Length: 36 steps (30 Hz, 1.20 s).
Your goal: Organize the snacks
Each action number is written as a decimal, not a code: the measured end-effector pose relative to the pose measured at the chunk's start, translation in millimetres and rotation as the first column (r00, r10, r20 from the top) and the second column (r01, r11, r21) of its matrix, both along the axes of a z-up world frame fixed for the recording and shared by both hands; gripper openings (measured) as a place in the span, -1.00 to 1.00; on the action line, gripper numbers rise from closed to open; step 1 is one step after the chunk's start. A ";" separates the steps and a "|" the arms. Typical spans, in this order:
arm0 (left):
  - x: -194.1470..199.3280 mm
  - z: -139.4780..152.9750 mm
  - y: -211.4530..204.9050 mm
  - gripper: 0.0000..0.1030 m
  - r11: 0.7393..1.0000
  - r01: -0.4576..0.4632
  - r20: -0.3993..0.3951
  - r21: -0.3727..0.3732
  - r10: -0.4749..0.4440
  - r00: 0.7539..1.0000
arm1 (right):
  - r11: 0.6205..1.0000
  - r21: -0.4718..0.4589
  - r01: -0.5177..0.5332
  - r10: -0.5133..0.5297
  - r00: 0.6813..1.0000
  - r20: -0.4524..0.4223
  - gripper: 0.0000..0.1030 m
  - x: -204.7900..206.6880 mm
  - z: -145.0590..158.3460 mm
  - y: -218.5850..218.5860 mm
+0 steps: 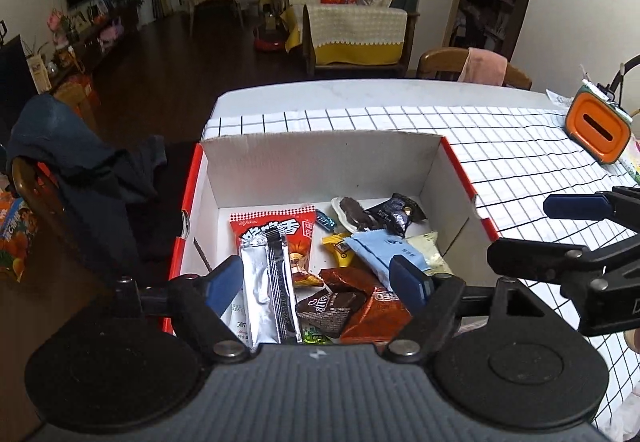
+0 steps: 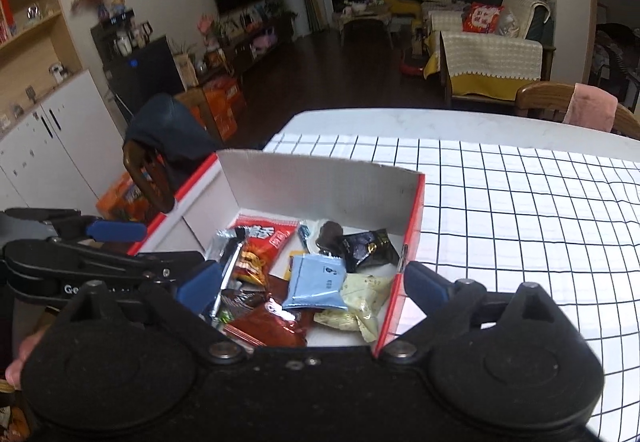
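Left gripper (image 1: 320,282) lower centre of left wrist view, jaws wide, nothing pinched, above snack box (image 1: 320,158). Silver packet (image 1: 266,294) left in box, red bag (image 1: 296,238) beside it, blue packet (image 1: 380,248) right. Right gripper (image 2: 310,286) lower centre of right wrist view, released, empty, over same box on checked tablecloth (image 2: 520,210).

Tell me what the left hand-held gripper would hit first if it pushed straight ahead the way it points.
Most likely the silver packet in the box, lying between the open fingers of the left hand-held gripper; the brown chocolate packet lies beside it. Depth is uncertain.
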<state>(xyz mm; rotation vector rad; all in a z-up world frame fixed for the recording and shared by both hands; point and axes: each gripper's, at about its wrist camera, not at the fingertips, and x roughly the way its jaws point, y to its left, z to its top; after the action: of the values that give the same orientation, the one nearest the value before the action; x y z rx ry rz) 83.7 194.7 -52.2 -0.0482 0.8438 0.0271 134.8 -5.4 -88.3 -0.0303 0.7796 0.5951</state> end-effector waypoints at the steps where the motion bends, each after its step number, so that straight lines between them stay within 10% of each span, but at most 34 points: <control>1: -3.3 1.9 -0.7 0.65 1.000 0.002 0.005 -0.001 -0.002 1.000 | 1.000 0.008 0.005 -0.005 1.000 0.004 0.94 -1.7 1.4 -1.5; 9: -20.9 18.0 -5.3 1.00 1.000 -0.015 0.017 -0.014 0.016 1.000 | 0.998 0.051 0.022 -0.023 0.999 0.027 1.00 -20.9 11.3 -14.0; 36: -49.4 33.6 -21.0 1.00 0.999 -0.050 0.044 -0.011 0.051 0.998 | 0.992 0.087 0.096 -0.101 0.993 0.062 1.00 -56.1 14.6 -20.7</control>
<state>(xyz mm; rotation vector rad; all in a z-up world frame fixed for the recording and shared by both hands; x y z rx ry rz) 34.3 173.7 -18.6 -0.0789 0.7984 0.0692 78.7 -26.1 -73.7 0.0648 0.6876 0.5299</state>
